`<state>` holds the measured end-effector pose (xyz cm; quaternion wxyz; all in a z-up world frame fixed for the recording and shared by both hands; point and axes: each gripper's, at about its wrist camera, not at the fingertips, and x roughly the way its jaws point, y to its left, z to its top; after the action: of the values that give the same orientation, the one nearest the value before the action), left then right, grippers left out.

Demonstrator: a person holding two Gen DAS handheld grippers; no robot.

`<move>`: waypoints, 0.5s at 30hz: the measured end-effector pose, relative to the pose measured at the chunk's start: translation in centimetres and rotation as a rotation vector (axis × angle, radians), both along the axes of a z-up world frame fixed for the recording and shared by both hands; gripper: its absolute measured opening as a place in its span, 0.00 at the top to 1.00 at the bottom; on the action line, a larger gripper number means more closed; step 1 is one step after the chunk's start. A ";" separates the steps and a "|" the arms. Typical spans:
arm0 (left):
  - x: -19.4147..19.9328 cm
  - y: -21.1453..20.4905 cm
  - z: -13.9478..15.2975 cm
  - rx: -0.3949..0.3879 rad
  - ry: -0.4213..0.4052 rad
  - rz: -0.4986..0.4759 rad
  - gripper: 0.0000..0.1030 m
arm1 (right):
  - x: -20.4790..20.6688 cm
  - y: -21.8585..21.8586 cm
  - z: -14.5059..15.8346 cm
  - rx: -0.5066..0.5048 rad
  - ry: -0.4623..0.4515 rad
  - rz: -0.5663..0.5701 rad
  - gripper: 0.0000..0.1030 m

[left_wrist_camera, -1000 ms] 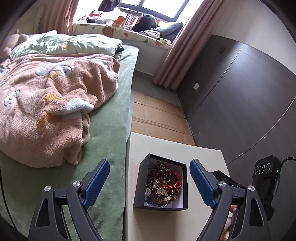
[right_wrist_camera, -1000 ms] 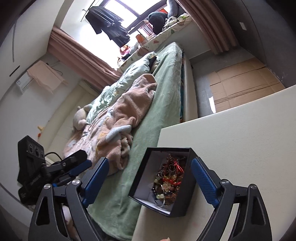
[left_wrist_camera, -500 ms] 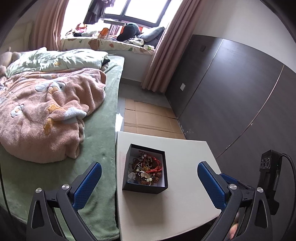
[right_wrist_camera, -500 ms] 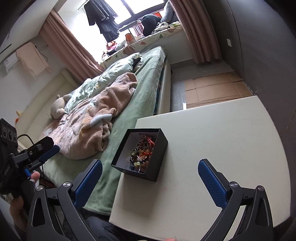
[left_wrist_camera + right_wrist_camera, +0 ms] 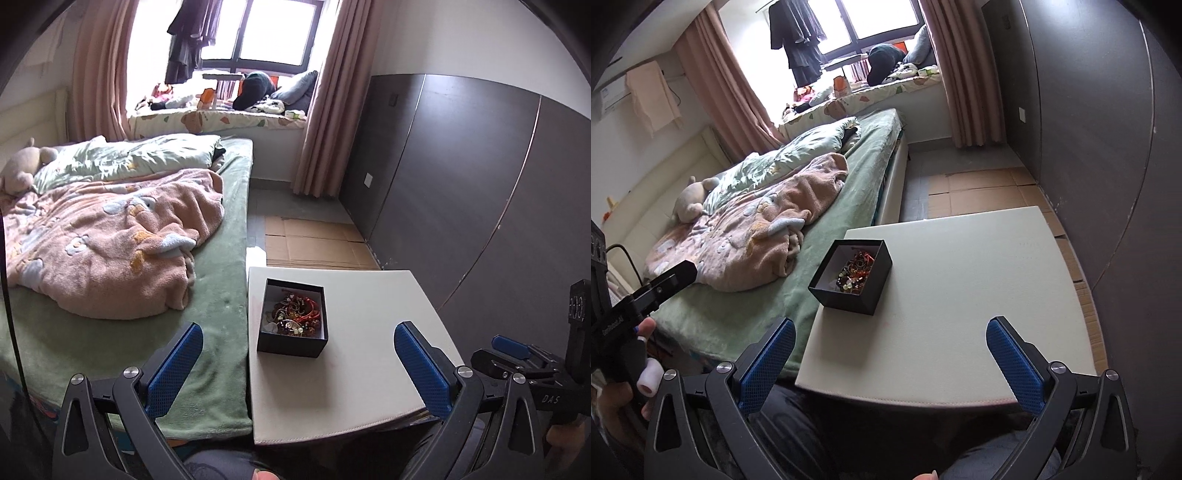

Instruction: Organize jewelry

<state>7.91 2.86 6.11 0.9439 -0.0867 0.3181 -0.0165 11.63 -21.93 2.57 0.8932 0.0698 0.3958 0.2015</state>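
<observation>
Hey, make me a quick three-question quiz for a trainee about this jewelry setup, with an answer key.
1. True or false: the box on the table has a lid on it.
2. Multiple choice: the box sits nearest which table edge? A) the one by the bed B) the one by the dark wall C) the one nearest the person
3. Fill in: both the left tool and the right tool are ____ and hold nothing.

Key: 1 false, the jewelry inside shows from above. 2 A. 3 open.
</observation>
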 end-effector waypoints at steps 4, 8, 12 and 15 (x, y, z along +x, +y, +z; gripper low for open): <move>-2.6 -1.1 0.8 0.034 -0.018 -0.013 0.00 | -2.8 -0.7 1.1 -0.018 -0.025 -0.023 0.00; -5.0 -2.0 1.2 0.064 -0.036 -0.026 0.00 | -5.3 -1.3 2.0 -0.045 -0.058 -0.058 0.00; -6.9 -2.6 1.3 0.089 -0.049 -0.031 0.00 | -7.9 -1.8 2.7 -0.076 -0.094 -0.081 0.00; -8.3 -2.8 1.4 0.095 -0.070 -0.032 0.00 | -9.6 -2.2 3.3 -0.089 -0.119 -0.104 0.00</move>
<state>-0.36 0.02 7.55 0.9571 -0.0359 0.2867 -0.0195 2.01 -24.14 5.85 0.9266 0.0384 0.3465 0.1410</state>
